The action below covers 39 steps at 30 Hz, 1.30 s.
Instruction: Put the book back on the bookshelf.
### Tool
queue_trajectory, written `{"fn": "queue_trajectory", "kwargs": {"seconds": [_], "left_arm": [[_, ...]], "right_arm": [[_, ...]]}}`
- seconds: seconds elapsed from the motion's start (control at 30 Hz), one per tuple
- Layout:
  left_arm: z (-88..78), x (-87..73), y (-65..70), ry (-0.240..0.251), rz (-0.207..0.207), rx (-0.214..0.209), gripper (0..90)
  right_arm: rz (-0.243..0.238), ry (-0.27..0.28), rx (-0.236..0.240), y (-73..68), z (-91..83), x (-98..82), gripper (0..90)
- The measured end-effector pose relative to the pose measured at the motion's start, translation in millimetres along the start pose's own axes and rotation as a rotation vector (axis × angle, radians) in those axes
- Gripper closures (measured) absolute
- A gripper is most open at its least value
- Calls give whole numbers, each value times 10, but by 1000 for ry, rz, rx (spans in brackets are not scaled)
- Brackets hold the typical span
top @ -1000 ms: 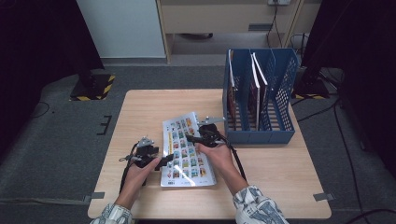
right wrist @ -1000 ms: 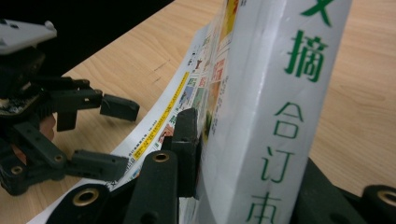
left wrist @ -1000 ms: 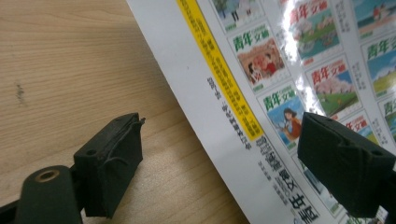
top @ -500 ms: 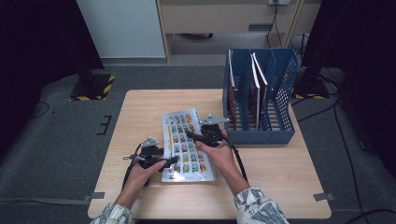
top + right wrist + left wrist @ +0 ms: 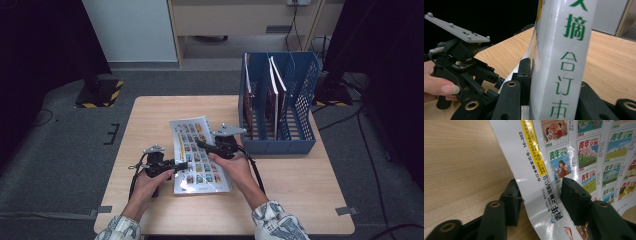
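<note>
- Light wooden table (image 5: 150, 115) seen from above; person's two forearms in patterned sleeves come in from the bottom edge.
- Glossy bound magazine volume w/ a grid of small colourful cover pics (image 5: 197, 152) lies near the table's middle, between both hands, just left of the rack.
- Left gripper (image 5: 181, 164), black, two-jaw, sits at the volume's left edge, lower half. Its jaws have just been closing; in the left gripper view the white margin of the cover (image 5: 534, 182) runs between them, one jaw against the edge, the other over the printed face. Can't tell if the pads press yet.
- Right gripper (image 5: 200, 144), black w/ grey three-cornered plate on top, is at the volume's right side, upper half. In the right gripper view its jaws are clamped on the white spine w/ green characters (image 5: 564, 57), a jaw on each side.
- Blue plastic mesh file rack (image 5: 305, 115) stands at the table's right rear, w/ a few upright volumes in its left compartments.
</note>
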State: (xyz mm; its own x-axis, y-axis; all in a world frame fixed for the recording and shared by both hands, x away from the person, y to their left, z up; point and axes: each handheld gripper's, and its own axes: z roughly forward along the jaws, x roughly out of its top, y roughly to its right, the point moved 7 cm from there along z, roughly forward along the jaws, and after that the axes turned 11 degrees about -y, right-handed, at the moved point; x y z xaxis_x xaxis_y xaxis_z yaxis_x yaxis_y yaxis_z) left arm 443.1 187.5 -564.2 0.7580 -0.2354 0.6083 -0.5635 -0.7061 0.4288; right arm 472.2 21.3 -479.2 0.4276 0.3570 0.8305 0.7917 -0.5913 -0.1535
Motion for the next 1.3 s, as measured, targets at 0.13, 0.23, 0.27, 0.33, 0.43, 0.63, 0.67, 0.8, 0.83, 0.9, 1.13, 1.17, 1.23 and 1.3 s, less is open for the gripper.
{"fn": "queue_trajectory", "kwargs": {"seconds": [0.13,0.23,0.27,0.33,0.43,0.63,0.67,0.8,0.83,0.9,1.13,1.17,1.23,1.3], "left_arm": [[-23,20,18,14,-12,5,587],[-49,36,30,15,1,14,610],[-61,43,33,18,4,17,617],[-73,51,38,20,10,21,630],[-116,90,67,38,39,51,638],[-170,138,96,60,90,96,647],[-193,156,109,68,105,110,650],[-222,177,125,82,123,130,660],[-229,182,125,84,130,135,661],[-240,189,128,87,140,142,664],[-273,214,143,107,163,170,666],[-282,218,145,109,168,174,667],[-288,224,149,116,171,178,669],[-307,237,159,124,184,193,670]], "right_arm": [[3,16,7,21,-28,0,724],[1,26,18,21,-49,0,724],[3,29,18,23,-56,3,725],[2,34,24,28,-74,10,726],[-4,44,34,28,-108,29,725],[-26,50,31,31,-180,69,721],[-24,54,32,34,-190,75,722],[-27,64,34,42,-220,91,722],[-27,67,35,41,-224,94,721],[-29,72,39,35,-233,101,719],[-44,75,41,17,-254,136,715],[-43,77,39,15,-257,144,713],[-46,78,41,12,-260,150,713],[-49,84,40,7,-271,168,713]]}}
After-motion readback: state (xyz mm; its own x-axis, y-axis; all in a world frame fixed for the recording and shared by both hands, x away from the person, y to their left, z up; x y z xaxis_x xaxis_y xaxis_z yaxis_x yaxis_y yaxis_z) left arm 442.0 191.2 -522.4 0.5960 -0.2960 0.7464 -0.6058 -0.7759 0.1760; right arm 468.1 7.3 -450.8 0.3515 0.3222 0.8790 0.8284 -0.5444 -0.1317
